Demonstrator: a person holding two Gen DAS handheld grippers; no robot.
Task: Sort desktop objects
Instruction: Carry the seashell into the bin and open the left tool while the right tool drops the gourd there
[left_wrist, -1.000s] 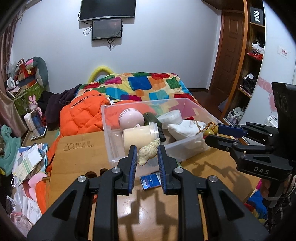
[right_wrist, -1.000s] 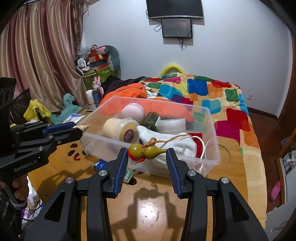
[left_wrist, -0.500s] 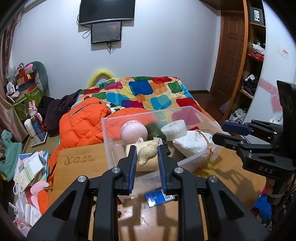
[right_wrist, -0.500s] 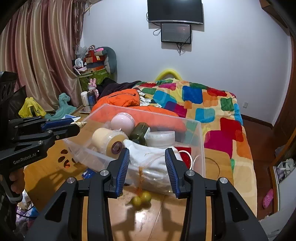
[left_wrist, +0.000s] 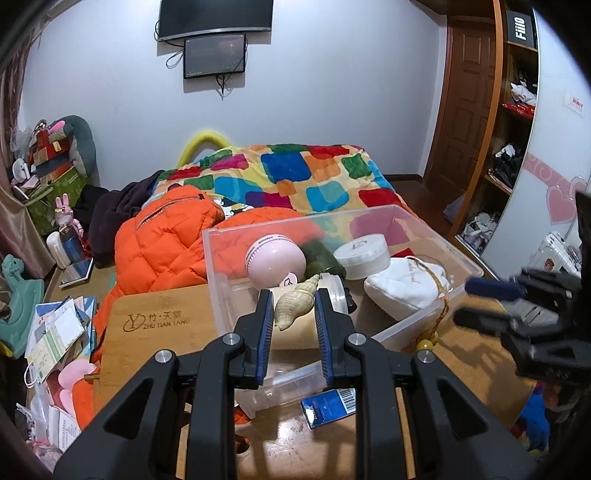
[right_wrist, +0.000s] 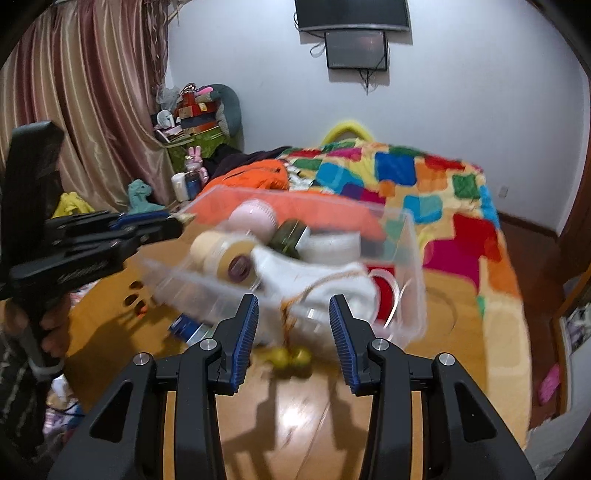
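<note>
My left gripper is shut on a beige spiral seashell and holds it above the near wall of a clear plastic bin. The bin holds a pink round gadget, a white round case, a white pouch and a tape roll. My right gripper is open and empty. A small yellow-green gourd charm lies on the wooden table just outside the bin, its cord running up over the rim. It also shows in the left wrist view.
A blue card lies on the table in front of the bin. An orange jacket and a bed with a colourful quilt lie behind. Papers clutter the floor at the left. A wardrobe stands at the right.
My right gripper opened and let go of the gourd charm, which dropped to the table outside the bin. My left gripper rose with the shell over the bin.
</note>
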